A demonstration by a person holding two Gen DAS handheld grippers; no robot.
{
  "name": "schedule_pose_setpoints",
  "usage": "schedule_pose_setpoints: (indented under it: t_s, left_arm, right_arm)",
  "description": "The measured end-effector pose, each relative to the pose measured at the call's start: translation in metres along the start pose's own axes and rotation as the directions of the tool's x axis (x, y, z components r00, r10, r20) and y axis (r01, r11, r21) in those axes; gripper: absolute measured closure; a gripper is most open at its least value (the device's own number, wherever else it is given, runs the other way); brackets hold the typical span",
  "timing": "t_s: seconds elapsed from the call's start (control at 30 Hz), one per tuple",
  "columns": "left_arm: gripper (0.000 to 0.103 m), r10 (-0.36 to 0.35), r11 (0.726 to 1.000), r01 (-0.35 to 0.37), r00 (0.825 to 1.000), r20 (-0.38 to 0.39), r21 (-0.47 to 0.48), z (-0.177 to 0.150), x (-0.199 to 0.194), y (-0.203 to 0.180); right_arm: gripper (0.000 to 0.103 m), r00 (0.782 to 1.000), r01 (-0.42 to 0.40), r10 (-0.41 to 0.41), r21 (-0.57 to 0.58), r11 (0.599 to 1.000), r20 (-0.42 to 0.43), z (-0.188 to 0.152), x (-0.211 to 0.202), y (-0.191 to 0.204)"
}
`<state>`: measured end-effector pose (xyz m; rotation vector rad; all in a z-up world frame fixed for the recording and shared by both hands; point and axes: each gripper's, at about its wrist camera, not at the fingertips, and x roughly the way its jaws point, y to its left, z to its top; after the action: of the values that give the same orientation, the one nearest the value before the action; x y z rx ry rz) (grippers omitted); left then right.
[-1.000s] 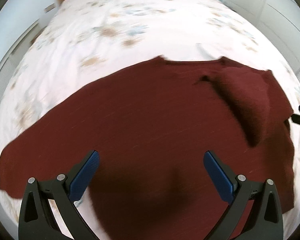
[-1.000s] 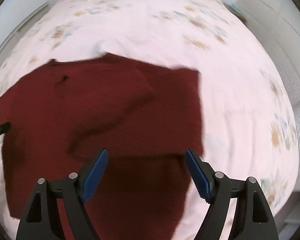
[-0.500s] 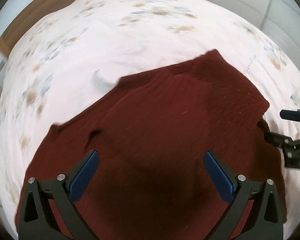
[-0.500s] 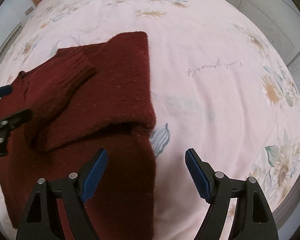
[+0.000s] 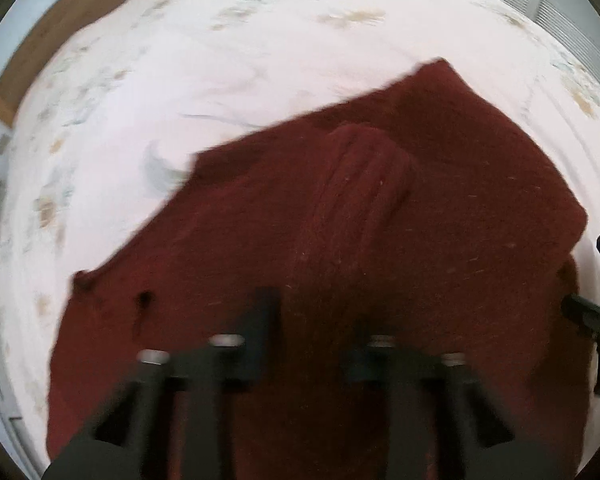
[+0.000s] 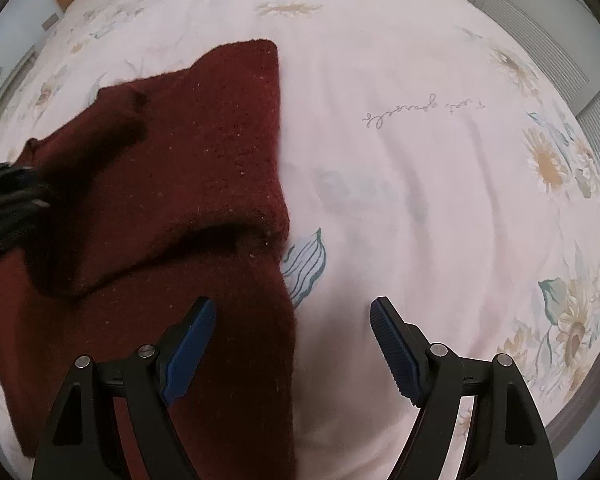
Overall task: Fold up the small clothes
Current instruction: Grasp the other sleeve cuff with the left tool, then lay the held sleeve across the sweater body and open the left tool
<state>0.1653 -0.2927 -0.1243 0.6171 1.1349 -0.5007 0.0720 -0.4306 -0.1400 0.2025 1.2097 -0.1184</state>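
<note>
Low, rt hand-held gripper agape over sweater.

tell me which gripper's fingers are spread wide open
The right gripper: its blue-padded fingers stand far apart over the dark red sweater's edge. The left gripper is blurred, its fingers much closer together.

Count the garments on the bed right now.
1: a dark red knit sweater lying on the floral bedsheet, one sleeve folded over its body, left of the right gripper. Anything under it would be hidden.
</note>
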Motion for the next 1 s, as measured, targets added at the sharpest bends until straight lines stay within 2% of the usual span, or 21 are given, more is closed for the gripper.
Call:
schedule_pose_setpoints:
  t_s: [0.1, 0.2, 0.27, 0.3, 0.33, 0.37, 0.47, 0.57, 0.7, 0.8, 0.87, 1.0]
  left_arm:
    - [0.088, -0.029, 0.996, 0.033, 0.999, 0.043, -0.078, -0.003, -0.014, 0.023]
    - [0.089, -0.019, 0.991, 0.031, 0.996, 0.088, -0.130, -0.012, -0.030, 0.057]
    - [0.089, -0.016, 0.981, 0.040, 0.992, 0.126, -0.191, -0.018, -0.040, 0.073]
    - [0.089, -0.014, 0.975, 0.045, 0.990, 0.140, -0.220, -0.021, -0.043, 0.080]
    - [0.089, -0.013, 0.967, 0.052, 0.988, 0.155, -0.251, -0.027, -0.045, 0.088]
    - [0.089, -0.013, 0.962, 0.057, 0.987, 0.163, -0.268, -0.030, -0.045, 0.092]
    - [0.089, 0.008, 0.939, 0.056, 0.983, 0.182, -0.339, -0.055, -0.045, 0.116]
    - [0.087, 0.022, 0.913, 0.042, 0.988, 0.154, -0.406, -0.084, -0.043, 0.144]
    - [0.083, -0.028, 0.872, 0.071, 0.995, 0.096, -0.484, -0.107, -0.032, 0.159]
    - [0.075, -0.079, 0.842, 0.107, 0.994, 0.076, -0.528, -0.137, -0.029, 0.167]
    - [0.064, -0.104, 0.824, 0.121, 0.993, 0.062, -0.554, -0.147, -0.028, 0.172]
    - [0.054, -0.142, 0.783, 0.148, 0.988, 0.059, -0.604, -0.175, -0.037, 0.183]
  right_arm:
    - [0.022, 1.000, 0.001, -0.001, 0.003, 1.000, 0.017, 0.007, 0.004, 0.005]
    - [0.022, 0.999, -0.020, 0.020, 0.015, 1.000, 0.025, 0.018, 0.010, 0.008]
    - [0.028, 0.999, -0.028, 0.027, 0.020, 0.999, 0.034, 0.024, 0.012, 0.011]
    - [0.049, 0.999, -0.027, 0.027, 0.016, 1.000, 0.039, 0.026, 0.012, 0.012]
    - [0.082, 0.999, -0.030, 0.029, 0.012, 0.999, 0.044, 0.028, 0.013, 0.014]
    - [0.087, 0.999, -0.035, 0.034, 0.016, 0.999, 0.040, 0.029, 0.014, 0.015]
    - [0.087, 1.000, -0.010, 0.010, 0.012, 1.000, 0.025, 0.028, 0.017, 0.017]
    - [0.087, 1.000, 0.011, -0.011, 0.002, 1.000, 0.021, 0.026, 0.017, 0.022]
    - [0.087, 1.000, 0.021, -0.020, -0.016, 1.000, 0.017, 0.024, 0.016, 0.026]
    - [0.087, 1.000, 0.013, -0.013, -0.012, 1.000, 0.013, 0.024, 0.015, 0.027]
    - [0.087, 1.000, 0.006, -0.006, -0.011, 1.000, 0.010, 0.032, 0.018, 0.030]
    - [0.084, 1.000, -0.008, 0.008, -0.016, 1.000, 0.004, 0.034, 0.016, 0.031]
